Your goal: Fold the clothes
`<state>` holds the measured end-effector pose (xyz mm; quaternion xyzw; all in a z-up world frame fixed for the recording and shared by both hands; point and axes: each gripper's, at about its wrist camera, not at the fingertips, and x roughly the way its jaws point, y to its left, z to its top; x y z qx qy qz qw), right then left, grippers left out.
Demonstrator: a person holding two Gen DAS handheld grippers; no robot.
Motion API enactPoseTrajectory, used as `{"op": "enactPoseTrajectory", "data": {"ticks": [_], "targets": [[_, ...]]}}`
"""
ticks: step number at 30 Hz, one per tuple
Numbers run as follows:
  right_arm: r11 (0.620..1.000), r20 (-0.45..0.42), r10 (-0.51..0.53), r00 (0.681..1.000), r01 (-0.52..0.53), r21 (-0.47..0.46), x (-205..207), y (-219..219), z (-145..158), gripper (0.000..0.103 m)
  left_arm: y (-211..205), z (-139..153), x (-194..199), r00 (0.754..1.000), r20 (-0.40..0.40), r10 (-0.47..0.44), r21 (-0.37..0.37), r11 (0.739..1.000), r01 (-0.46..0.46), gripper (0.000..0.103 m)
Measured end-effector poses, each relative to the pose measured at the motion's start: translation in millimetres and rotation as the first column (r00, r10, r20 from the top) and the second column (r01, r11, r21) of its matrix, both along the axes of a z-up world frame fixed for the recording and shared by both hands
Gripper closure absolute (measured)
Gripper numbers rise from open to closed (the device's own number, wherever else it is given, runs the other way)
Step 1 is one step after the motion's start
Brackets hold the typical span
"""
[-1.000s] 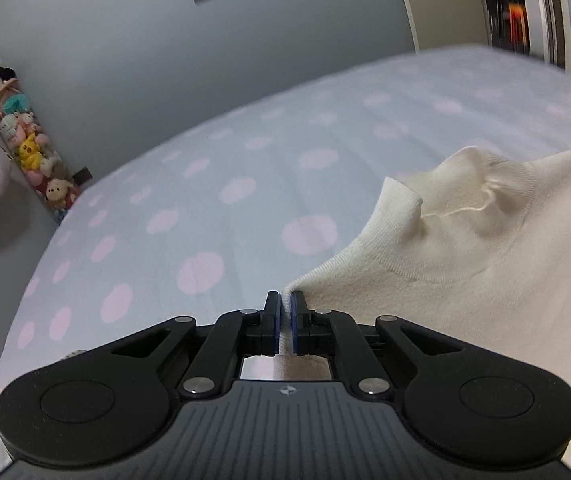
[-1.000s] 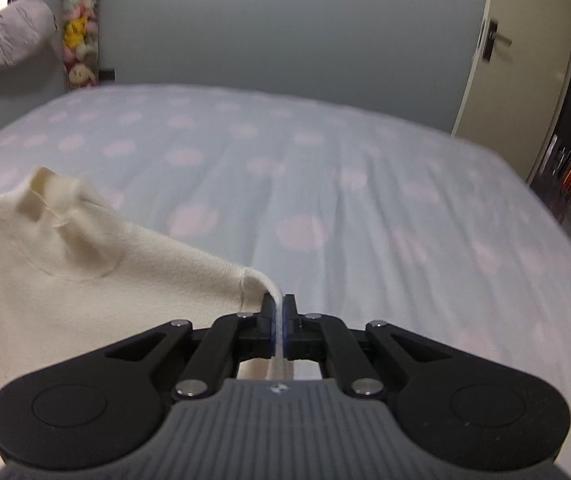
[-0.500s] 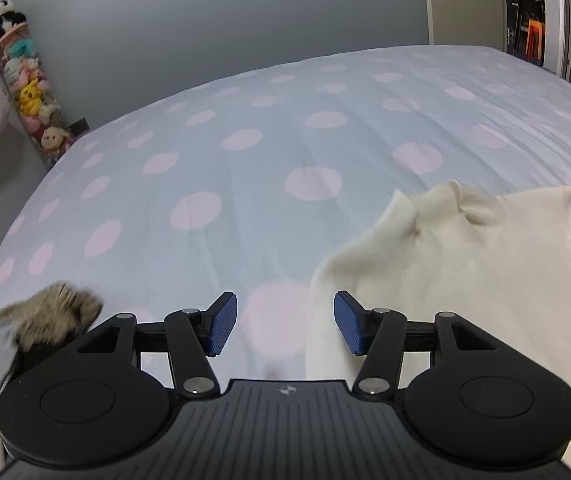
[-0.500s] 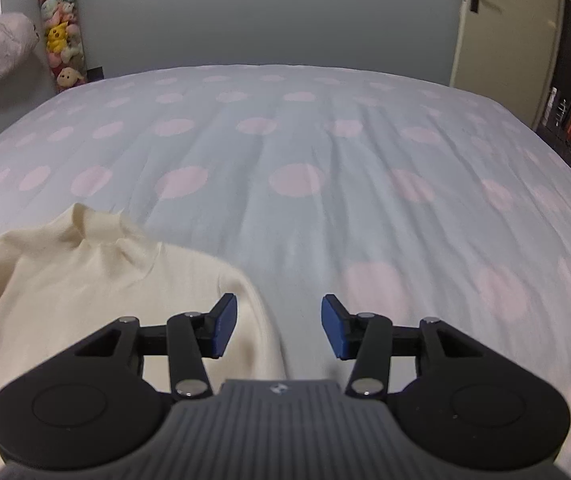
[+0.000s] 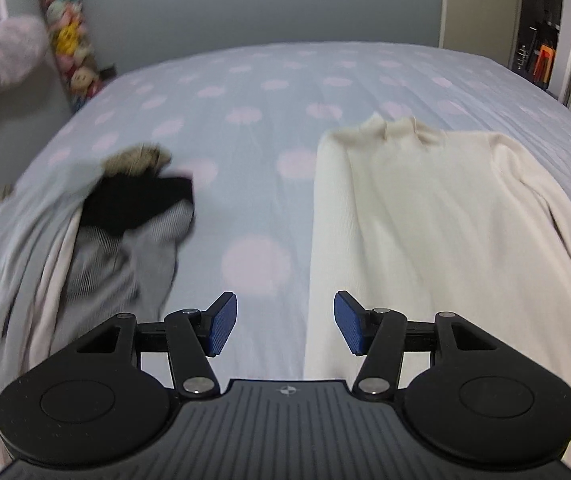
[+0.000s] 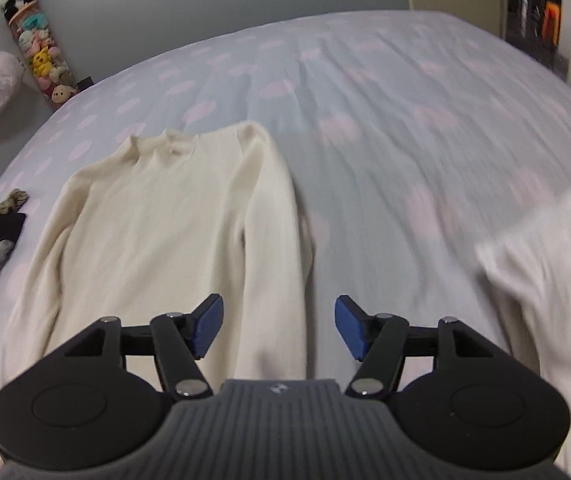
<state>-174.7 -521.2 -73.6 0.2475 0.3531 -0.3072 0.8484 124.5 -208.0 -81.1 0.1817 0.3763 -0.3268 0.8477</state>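
Cream sweater [image 6: 173,216] is lying flat, unfolded, on the bed [image 6: 385,120], sleeves alongside, folds all remaining; left gripper [image 5: 285,326] and right gripper [image 6: 277,328] are hovering wide open, holding nothing.

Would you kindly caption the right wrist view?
Open right tool above a cream sweater spread flat on the dotted bed.

No words, numbers or brand names can be read anywhere; only a small round emblem [image 5: 286,391] marks each tool's ribbed housing.
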Motion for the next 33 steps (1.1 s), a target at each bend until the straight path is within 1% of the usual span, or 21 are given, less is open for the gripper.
{"op": "enactPoseTrajectory", "data": {"ticks": [2,5,9,12,13,16,19,22,24,26,28,29,30,33], "targets": [[1.000,0.002,-0.009,1.000,0.009,0.017,-17,16,1,0.033,18,-2,-13,0.999,-0.025,0.020,-0.003,1.000,-0.020,0.051],[1.000,-0.020,0.000,1.000,0.000,0.018,-33,41,0,0.032,40,-9,-32,0.997,-0.060,0.041,0.009,0.999,-0.040,0.051],[1.000,-0.059,0.023,0.998,-0.023,0.004,-46,69,-3,0.032,63,-21,-51,0.987,-0.136,0.083,0.014,0.997,-0.082,0.051],[0.999,-0.066,0.037,0.997,-0.039,-0.023,-55,85,-3,0.029,77,-30,-62,0.975,-0.193,0.111,0.006,0.994,-0.112,0.051],[0.998,-0.064,0.044,0.997,-0.046,-0.039,-57,89,-3,0.025,81,-34,-66,0.971,-0.206,0.120,0.005,0.993,-0.122,0.051],[0.993,-0.054,0.080,0.995,-0.084,-0.085,-60,100,-8,0.025,92,-46,-77,0.958,-0.247,0.146,0.005,0.989,-0.149,0.051],[0.986,-0.089,0.108,0.990,-0.118,-0.121,-53,107,-13,0.025,100,-57,-82,0.941,-0.289,0.177,0.020,0.984,-0.179,0.052],[0.979,-0.091,0.122,0.988,-0.134,-0.151,-51,110,-13,0.025,110,-67,-85,0.923,-0.318,0.216,0.009,0.974,-0.225,0.056],[0.976,-0.086,0.126,0.988,-0.139,-0.167,-51,112,-12,0.025,116,-74,-86,0.911,-0.336,0.237,0.009,0.969,-0.248,0.066],[0.973,-0.079,0.131,0.988,-0.143,-0.180,-52,114,-12,0.025,116,-72,-88,0.916,-0.322,0.238,-0.002,0.968,-0.252,0.072],[0.971,-0.076,0.131,0.988,-0.144,-0.192,-51,116,-12,0.025,116,-70,-91,0.921,-0.307,0.240,-0.013,0.967,-0.256,0.082],[0.970,-0.078,0.131,0.988,-0.144,-0.197,-51,117,-12,0.025,116,-69,-92,0.923,-0.300,0.241,-0.019,0.966,-0.258,0.092],[0.968,-0.082,0.130,0.988,-0.144,-0.203,-50,117,-12,0.025,116,-68,-93,0.925,-0.292,0.242,-0.024,0.965,-0.260,0.098],[0.964,-0.092,0.134,0.987,-0.151,-0.219,-48,119,-13,0.025,116,-65,-97,0.931,-0.270,0.245,-0.041,0.963,-0.265,0.102]]}}
